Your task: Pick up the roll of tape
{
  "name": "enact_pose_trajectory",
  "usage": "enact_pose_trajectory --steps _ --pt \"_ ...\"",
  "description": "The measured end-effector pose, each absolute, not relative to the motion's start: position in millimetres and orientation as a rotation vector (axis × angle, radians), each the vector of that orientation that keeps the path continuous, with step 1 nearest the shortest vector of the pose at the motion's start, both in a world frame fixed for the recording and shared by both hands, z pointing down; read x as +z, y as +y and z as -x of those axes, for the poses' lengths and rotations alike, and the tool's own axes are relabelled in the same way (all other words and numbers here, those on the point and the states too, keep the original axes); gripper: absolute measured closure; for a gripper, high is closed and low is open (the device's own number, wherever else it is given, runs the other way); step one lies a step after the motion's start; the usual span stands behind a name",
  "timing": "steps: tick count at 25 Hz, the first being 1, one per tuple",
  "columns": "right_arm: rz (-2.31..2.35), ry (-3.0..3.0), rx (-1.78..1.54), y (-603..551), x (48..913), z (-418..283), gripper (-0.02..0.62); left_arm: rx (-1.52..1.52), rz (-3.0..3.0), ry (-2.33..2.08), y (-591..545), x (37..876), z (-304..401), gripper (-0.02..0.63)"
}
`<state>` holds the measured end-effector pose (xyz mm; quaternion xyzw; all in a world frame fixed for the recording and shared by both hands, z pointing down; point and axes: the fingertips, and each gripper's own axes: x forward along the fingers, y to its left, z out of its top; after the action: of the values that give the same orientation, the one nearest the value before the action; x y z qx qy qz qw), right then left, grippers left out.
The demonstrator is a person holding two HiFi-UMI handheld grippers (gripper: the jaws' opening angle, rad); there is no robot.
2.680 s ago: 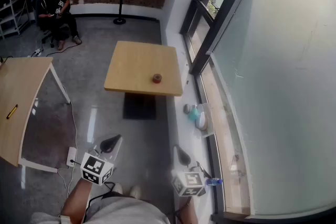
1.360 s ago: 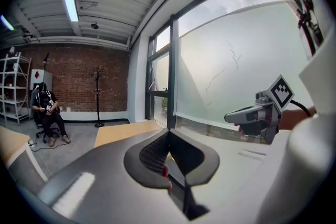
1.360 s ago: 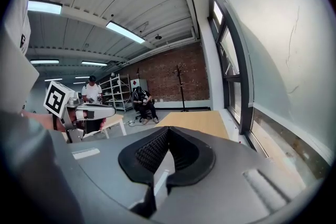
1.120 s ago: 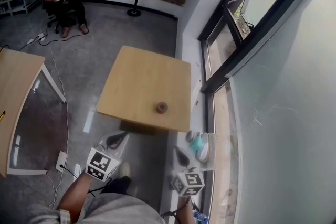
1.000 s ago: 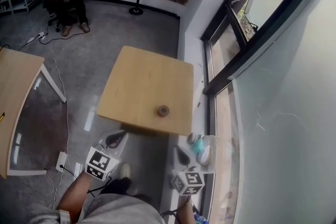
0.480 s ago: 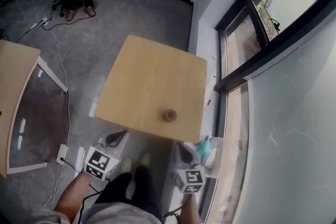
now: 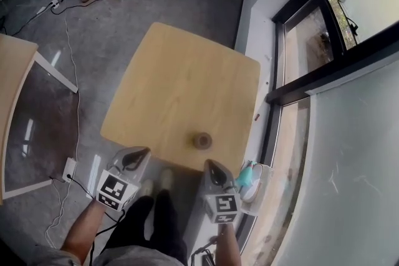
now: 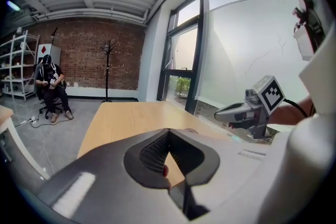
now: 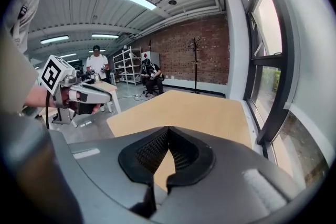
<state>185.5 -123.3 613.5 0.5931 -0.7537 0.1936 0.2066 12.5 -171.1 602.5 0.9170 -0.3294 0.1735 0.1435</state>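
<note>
Overhead, in the head view, the roll of tape [image 7: 201, 141] sits by the wooden table's [image 7: 181, 84] near edge (toward its right corner), apart from the left gripper [image 7: 134, 157] and right gripper [image 7: 214, 168]. In the left gripper view the jaws meet on nothing. In the right gripper view they likewise meet, empty.

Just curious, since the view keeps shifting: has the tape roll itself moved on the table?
No. The tape roll still lies by the near edge of the table.
</note>
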Motion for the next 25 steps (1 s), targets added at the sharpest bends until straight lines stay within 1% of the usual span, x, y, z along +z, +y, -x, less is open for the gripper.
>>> enact_pose_trajectory --steps 7,14,16,18,21,25 --pt "-1.498 -2.072 0.522 -149.9 657.1 -187.7 0.580 0.546 -2.608 -0.932 -182.5 631.0 -24.8 0.607" --pt "-1.402 -2.066 0.563 -171.2 684.1 -182.6 0.572 0.553 -2.608 -0.924 -192.9 637.1 -26.9 0.607" --pt "-1.343 -2.073 0.588 -173.2 692.3 -177.9 0.480 0.546 -2.602 -0.935 -195.7 634.6 -25.9 0.607" --pt "-1.304 -2.063 0.587 -174.6 699.8 -175.7 0.459 0.543 -2.594 -0.945 -197.7 632.8 -24.5 0.607" --pt "-1.279 -2.041 0.588 -176.5 708.5 -174.8 0.445 0.545 -2.590 -0.954 -198.8 631.8 -22.3 0.607" --pt "-1.259 -2.008 0.597 -177.6 718.5 -176.9 0.442 0.552 -2.583 -0.967 -198.2 633.2 -19.6 0.607"
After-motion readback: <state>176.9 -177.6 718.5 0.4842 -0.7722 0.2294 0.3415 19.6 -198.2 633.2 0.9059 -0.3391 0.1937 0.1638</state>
